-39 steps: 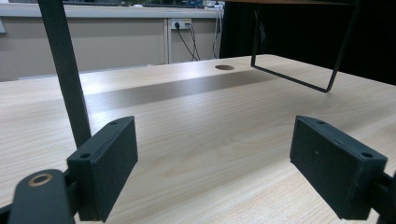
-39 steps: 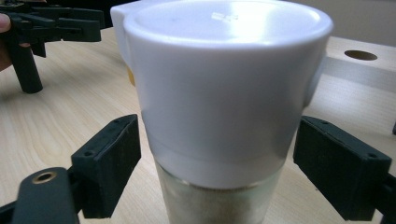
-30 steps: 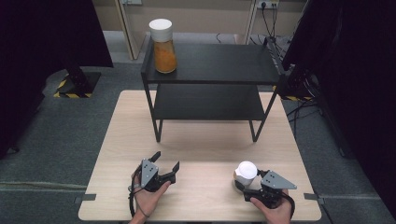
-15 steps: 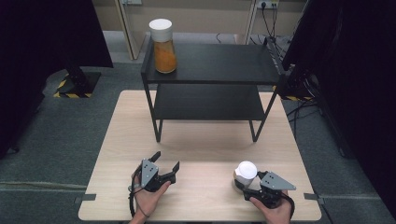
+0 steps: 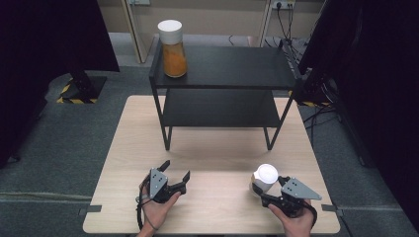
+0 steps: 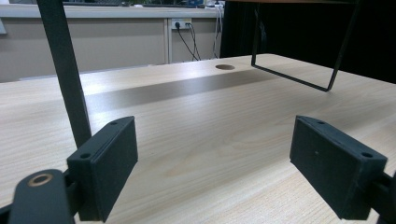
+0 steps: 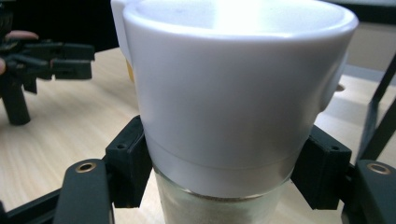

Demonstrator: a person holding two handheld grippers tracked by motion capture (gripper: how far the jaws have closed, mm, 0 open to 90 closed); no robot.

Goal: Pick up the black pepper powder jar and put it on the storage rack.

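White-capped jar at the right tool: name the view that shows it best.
Right gripper view: the white-capped jar looms close, both pads pressing its cap's lower edge. The high view shows it small, from above, at the right tool. The left gripper view gives table.

No readable text, label, brand or number stands on anything here. The jar with the white lid [image 7: 233, 93] is blank on lid and glass; the jar of orange contents [image 5: 173, 49] on the black shelf [image 5: 232, 69] bears no legible print. The only sign-like marking is a yellow-and-black hazard striping [image 5: 66, 94] on a base plate on the floor, left of the bench [image 5: 217, 163]; it carries no words.
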